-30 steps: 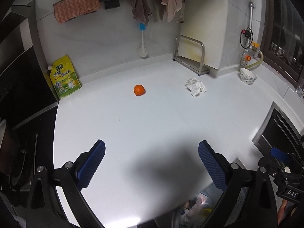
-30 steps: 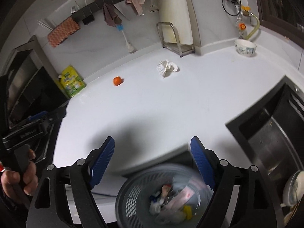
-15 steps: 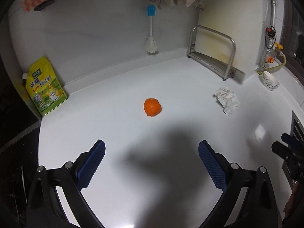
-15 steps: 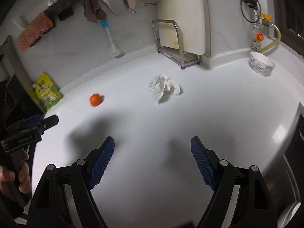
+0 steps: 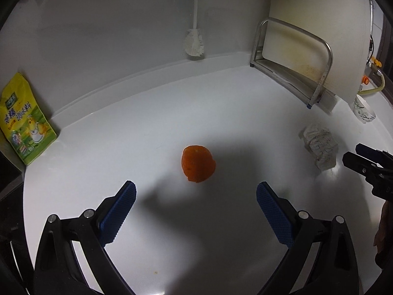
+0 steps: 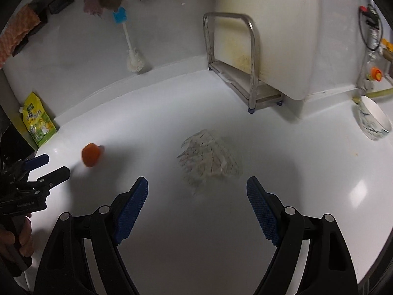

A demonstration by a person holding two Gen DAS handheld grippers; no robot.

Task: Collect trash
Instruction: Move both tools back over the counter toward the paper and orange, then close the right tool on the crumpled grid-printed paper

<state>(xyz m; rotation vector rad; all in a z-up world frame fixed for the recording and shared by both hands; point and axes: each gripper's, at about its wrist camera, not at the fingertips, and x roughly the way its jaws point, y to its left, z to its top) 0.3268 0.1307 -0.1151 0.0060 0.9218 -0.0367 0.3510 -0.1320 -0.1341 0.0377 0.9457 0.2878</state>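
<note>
Orange peel ahead of gaping jaws

A home kitchen: a glossy white countertop, a white-bristled bottle brush with blue handle, a steel cutting-board rack, a patterned ceramic bowl.

On the yellow-and-green plastic pouch leaning against the wall at the back left of the white bench, I find large white Chinese characters, too blurred for me to read reliably. On the black body of my left gripper, seen from the right wrist, small pale lettering is illegible.
</note>
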